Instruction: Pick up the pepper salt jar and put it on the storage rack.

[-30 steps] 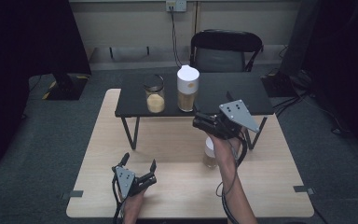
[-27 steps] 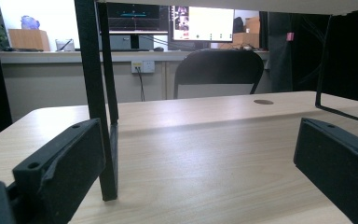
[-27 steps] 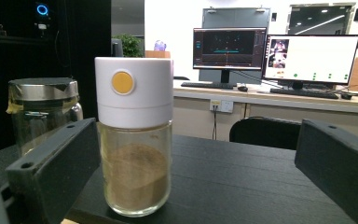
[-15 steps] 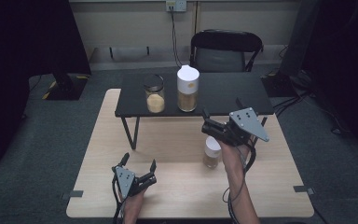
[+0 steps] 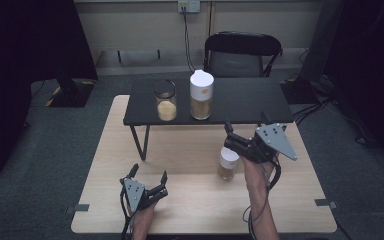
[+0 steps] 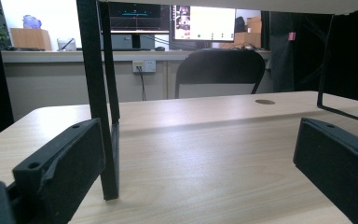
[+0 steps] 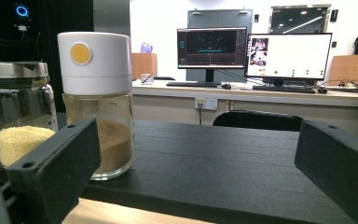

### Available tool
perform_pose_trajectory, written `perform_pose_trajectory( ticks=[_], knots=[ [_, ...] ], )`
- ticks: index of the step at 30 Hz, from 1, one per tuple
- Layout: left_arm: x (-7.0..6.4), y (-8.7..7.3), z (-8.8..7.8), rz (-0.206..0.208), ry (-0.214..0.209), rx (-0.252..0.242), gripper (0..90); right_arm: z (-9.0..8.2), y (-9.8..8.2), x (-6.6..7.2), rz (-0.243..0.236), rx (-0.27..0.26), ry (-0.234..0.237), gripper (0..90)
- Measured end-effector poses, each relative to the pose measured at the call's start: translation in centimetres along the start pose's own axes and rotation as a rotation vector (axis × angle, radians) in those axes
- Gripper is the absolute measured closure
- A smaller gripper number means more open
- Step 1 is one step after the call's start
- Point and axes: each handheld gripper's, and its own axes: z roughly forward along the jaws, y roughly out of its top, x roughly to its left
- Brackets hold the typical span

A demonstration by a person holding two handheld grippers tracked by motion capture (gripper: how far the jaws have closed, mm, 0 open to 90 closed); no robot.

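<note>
A small jar with a white lid point(image 5: 228, 162) stands on the wooden table point(image 5: 190, 150), holding a brownish fill. My right gripper point(image 5: 228, 136) hovers just above and right of it, open and empty, its jaws facing the black shelf point(image 5: 245, 100). In the right gripper view the gripper point(image 7: 191, 177) looks along the shelf top point(image 7: 214, 154) at a tall white-lidded jar point(image 7: 95, 102) of brown powder and a glass jar point(image 7: 21, 121) of yellow grains. My left gripper point(image 5: 149, 173) rests open near the table's front edge.
The tall jar point(image 5: 201, 95) and the glass jar point(image 5: 166, 104) stand side by side on the shelf's left half. A shelf leg point(image 6: 100, 93) rises close before my left gripper point(image 6: 191, 172). A black chair point(image 5: 242, 52) stands behind the table.
My right gripper has drifted to the right and slightly toward the person, leaving more of the small jar showing. The left gripper and all jars stay where they were.
</note>
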Motion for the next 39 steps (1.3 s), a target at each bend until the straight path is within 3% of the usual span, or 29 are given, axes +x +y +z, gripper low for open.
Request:
perform_pose_trajectory(
  ticks=[7, 14, 27, 39],
  knots=[
    [0.0, 0.0, 0.0, 0.000, -0.001, -0.001, 1.5, -0.9, -0.3, -0.5, 0.019, -0.046, -0.001, 1.8],
    [0.0, 0.0, 0.0, -0.001, -0.002, -0.004, 1.5, -1.7, -1.0, -0.2, -0.027, -0.028, -0.008, 1.6],
    [0.0, 0.0, -0.1, 0.001, -0.003, -0.003, 1.5, -2.9, -2.8, -0.5, -0.020, -0.007, 0.005, 0.4],
    [0.0, 0.0, 0.0, 0.000, -0.004, -0.002, 1.5, -4.3, -4.4, -0.8, -0.009, -0.015, -0.013, 0.0]
  ],
)
